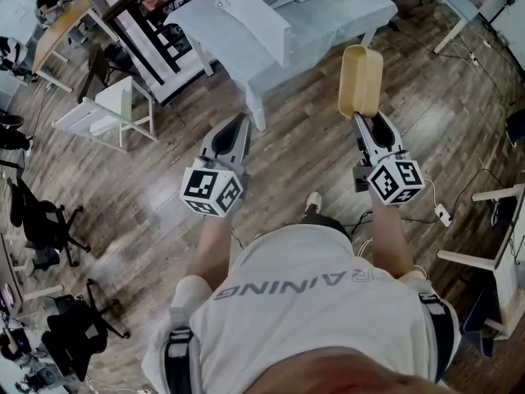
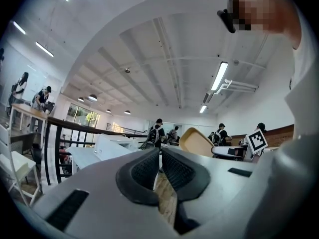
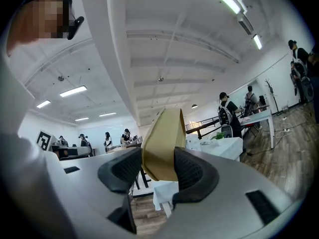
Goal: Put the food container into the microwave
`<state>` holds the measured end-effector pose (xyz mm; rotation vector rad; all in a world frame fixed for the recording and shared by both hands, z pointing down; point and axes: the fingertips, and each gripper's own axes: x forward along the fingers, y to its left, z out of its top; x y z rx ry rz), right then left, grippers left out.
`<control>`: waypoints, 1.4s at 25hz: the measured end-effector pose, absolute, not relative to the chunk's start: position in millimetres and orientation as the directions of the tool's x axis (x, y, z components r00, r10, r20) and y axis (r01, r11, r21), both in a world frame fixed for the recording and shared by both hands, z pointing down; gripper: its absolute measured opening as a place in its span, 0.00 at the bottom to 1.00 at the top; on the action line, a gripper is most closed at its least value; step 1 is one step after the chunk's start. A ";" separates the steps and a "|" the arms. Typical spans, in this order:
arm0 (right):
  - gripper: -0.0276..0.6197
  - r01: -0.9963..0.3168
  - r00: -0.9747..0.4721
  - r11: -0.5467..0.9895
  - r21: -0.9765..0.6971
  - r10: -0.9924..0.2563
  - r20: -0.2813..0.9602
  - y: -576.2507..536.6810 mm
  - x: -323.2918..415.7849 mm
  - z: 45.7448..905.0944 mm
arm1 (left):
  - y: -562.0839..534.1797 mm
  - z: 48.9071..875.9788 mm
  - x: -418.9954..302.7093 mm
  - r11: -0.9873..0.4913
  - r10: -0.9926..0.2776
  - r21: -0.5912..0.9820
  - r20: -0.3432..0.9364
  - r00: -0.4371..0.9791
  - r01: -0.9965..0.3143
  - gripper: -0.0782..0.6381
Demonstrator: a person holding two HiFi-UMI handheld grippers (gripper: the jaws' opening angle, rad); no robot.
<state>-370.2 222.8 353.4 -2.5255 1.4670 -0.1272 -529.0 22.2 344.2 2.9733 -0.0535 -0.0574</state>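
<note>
Right hand-held gripper (image 3: 158,167) pinches the tan food container (image 1: 361,80) by one end, mid-air, short of the white surface (image 1: 328,23). Left hand-held gripper (image 2: 160,157) is pressed together, empty. I'd keep the squeeze firm and carry it steady.

A white-draped table (image 1: 349,13) stands on plank floor (image 1: 123,189) under strip lights (image 2: 219,76).
</note>
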 end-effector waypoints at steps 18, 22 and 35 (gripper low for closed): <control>0.38 -0.837 0.499 -0.462 -0.294 -0.864 -0.063 265.7 -203.9 355.9 | 67.5 336.9 -358.1 -0.993 0.006 0.116 0.006 1.000 0.005 0.17; 0.38 -0.839 0.495 -0.459 -0.292 -0.867 -0.060 273.8 -164.9 360.4 | 73.4 343.7 -319.2 -0.993 -0.002 0.121 0.009 1.000 -0.003 0.17; 0.38 -0.810 0.532 -0.496 -0.311 -0.846 -0.036 305.7 -82.0 375.4 | 95.2 363.8 -219.6 -0.987 0.041 0.154 0.040 0.998 0.034 0.17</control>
